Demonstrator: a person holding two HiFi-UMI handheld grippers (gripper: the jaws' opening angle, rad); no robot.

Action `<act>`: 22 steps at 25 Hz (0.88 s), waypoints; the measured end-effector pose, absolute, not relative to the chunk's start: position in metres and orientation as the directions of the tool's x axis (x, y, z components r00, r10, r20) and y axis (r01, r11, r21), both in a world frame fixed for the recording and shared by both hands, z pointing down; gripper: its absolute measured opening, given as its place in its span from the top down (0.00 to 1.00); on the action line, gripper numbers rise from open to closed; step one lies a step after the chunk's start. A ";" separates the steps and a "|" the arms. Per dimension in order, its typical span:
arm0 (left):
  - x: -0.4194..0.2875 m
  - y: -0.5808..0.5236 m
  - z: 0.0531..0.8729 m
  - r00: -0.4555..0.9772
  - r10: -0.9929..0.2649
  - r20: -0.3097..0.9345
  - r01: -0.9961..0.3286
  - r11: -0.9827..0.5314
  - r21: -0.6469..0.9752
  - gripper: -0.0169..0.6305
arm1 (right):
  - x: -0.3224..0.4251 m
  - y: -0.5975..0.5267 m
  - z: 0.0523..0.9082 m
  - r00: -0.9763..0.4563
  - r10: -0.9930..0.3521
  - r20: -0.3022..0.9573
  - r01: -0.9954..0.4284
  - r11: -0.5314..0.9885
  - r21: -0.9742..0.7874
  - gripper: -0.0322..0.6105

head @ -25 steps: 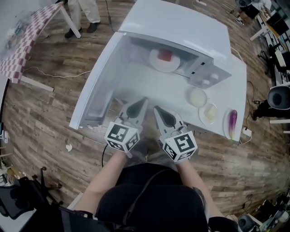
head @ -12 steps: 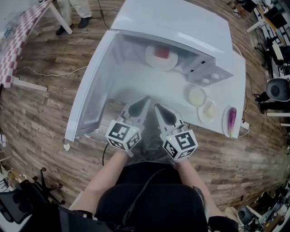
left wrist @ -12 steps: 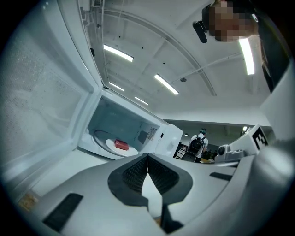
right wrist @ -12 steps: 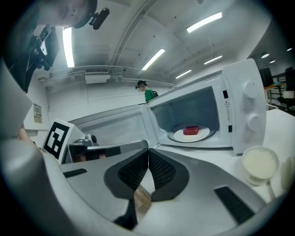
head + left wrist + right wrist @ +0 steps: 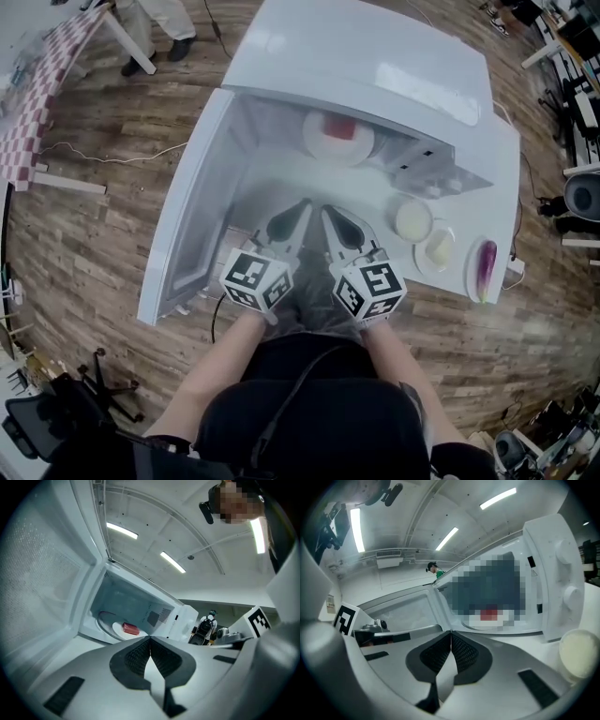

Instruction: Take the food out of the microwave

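A white microwave (image 5: 366, 56) stands with its door (image 5: 187, 220) swung open to the left. Inside, a red block of food (image 5: 338, 124) lies on a white plate (image 5: 361, 148); the same red block (image 5: 131, 629) shows in the left gripper view, and as a red patch of food (image 5: 489, 614) in the right gripper view. My left gripper (image 5: 305, 203) and right gripper (image 5: 326, 209) sit side by side on the table in front of the opening, short of the plate. Both are shut with nothing between their jaws (image 5: 150, 639) (image 5: 451, 633).
To the right of the microwave the white table (image 5: 375, 202) carries a cream bowl (image 5: 412, 220), a plate with pale yellow food (image 5: 437, 249) and a plate with a purple eggplant (image 5: 487, 262). A checked-cloth table (image 5: 37, 103) and a person's legs (image 5: 159, 23) are at the upper left.
Both grippers stayed shut and drew closer together, edging slightly toward the microwave opening. The head view shifted a little; the door stays open.
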State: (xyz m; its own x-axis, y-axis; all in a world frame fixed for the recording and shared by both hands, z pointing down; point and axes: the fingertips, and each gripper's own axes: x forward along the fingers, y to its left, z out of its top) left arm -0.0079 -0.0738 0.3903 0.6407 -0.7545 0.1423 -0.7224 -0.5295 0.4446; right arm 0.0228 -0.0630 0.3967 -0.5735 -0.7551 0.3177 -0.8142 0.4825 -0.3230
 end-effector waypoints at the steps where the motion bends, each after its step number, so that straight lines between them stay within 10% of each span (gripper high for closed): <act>1: -0.008 -0.075 0.395 0.640 -0.753 0.153 -0.724 -0.525 0.447 0.96 | 0.025 -0.065 0.399 -0.565 -0.759 0.323 -0.820 0.470 -0.328 0.92; 22: -0.004 -0.122 0.427 0.643 -0.736 0.211 -0.721 -0.491 0.489 0.96 | 0.054 -0.121 0.444 -0.506 -0.760 0.409 -0.789 0.215 -0.576 0.92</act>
State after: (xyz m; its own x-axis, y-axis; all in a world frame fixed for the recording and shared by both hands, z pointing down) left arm -0.0044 -0.1223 0.4267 0.6435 -0.7359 0.2109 -0.7214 -0.4908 0.4885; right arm 0.0543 -0.1211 0.4437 -0.5059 -0.7596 0.4088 -0.7887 0.2153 -0.5759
